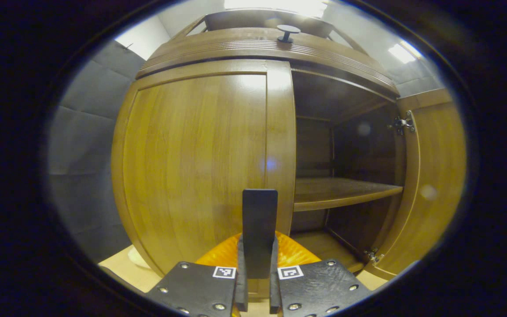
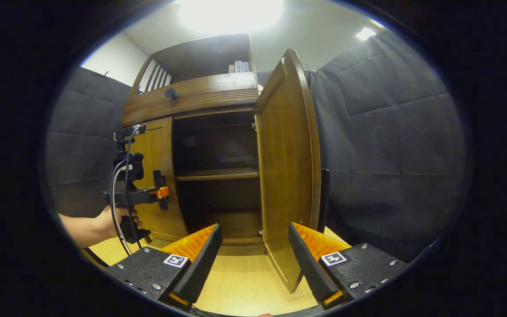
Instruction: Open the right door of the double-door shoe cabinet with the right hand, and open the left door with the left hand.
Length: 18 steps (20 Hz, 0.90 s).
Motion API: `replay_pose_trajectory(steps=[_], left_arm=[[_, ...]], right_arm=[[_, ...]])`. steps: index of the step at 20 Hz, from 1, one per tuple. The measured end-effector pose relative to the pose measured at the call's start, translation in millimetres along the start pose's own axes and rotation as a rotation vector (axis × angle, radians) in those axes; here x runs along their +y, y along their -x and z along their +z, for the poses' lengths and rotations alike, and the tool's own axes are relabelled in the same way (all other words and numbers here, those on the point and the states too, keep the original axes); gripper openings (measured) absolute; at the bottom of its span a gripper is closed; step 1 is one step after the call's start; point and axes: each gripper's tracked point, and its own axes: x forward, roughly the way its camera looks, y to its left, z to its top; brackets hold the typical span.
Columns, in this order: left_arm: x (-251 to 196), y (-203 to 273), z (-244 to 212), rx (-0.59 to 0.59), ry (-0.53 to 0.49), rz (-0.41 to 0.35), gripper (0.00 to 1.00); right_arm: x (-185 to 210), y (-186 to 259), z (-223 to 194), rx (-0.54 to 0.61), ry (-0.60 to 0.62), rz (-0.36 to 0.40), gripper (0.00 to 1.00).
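Right door open; left door shut; its tall handle pinched between left gripper fingers; right gripper fingers wide apart, empty.

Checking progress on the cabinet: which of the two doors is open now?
The right door, swung out with the shelf showing; the left door is shut.

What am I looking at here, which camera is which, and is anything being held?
There is no robot arm: a person holds a two-finger gripper in each hand, and each gripper carries a fisheye camera. The left gripper view looks along the left gripper, whose fingers are closed on the black handle of the shut left door. The right gripper view shows the right gripper open, holding nothing, by the right door, which stands open, showing a shelf. A hand there holds the other gripper.
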Motion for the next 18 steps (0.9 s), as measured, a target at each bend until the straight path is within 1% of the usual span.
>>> replay_pose_trajectory(steps=[3, 6, 9, 10, 11, 12, 13, 14, 15, 17, 18], left_arm=[[-1.6, 8.2, 1.5, -0.004, 0.001, -0.018, 0.25], [3.4, 17.7, 2.4, 0.000, -0.012, -0.012, 0.25], [4.4, 27.9, 2.2, 0.005, -0.003, -0.015, 0.25], [5.4, 32.4, 2.2, 0.006, -0.005, -0.015, 0.25], [7.4, 37.5, 2.3, 0.004, -0.010, -0.014, 0.24], [9.4, 40.5, 2.8, 0.005, -0.013, -0.013, 0.23], [11.2, 43.3, 3.3, 0.005, -0.012, -0.014, 0.21], [12.3, 46.5, 2.9, 0.008, -0.007, -0.016, 0.19], [13.9, 50.1, 2.4, 0.007, -0.002, -0.018, 0.17], [16.8, 57.0, 3.4, 0.006, -0.004, -0.020, 0.14], [18.4, 60.2, 3.8, 0.004, -0.011, -0.020, 0.17]], right_arm=[[1.2, 2.8, 1.2, -0.008, 0.004, 0.013, 0.94], [2.4, 5.8, 4.2, -0.017, -0.001, 0.024, 0.94], [6.4, 8.0, 6.6, -0.021, -0.005, 0.028, 0.94], [7.6, 8.4, 6.9, -0.018, -0.006, 0.028, 0.92], [6.9, 7.1, 6.7, -0.013, -0.009, 0.028, 0.92], [6.6, 7.3, 6.4, -0.011, -0.013, 0.028, 0.94], [7.9, 8.7, 7.3, -0.010, -0.017, 0.030, 0.94], [9.1, 11.2, 7.1, -0.010, -0.016, 0.033, 0.92], [9.8, 12.2, 8.0, -0.010, -0.013, 0.034, 0.94], [11.9, 14.5, 9.4, -0.011, -0.009, 0.038, 0.94], [15.0, 16.3, 10.5, -0.013, -0.012, 0.046, 0.93]])
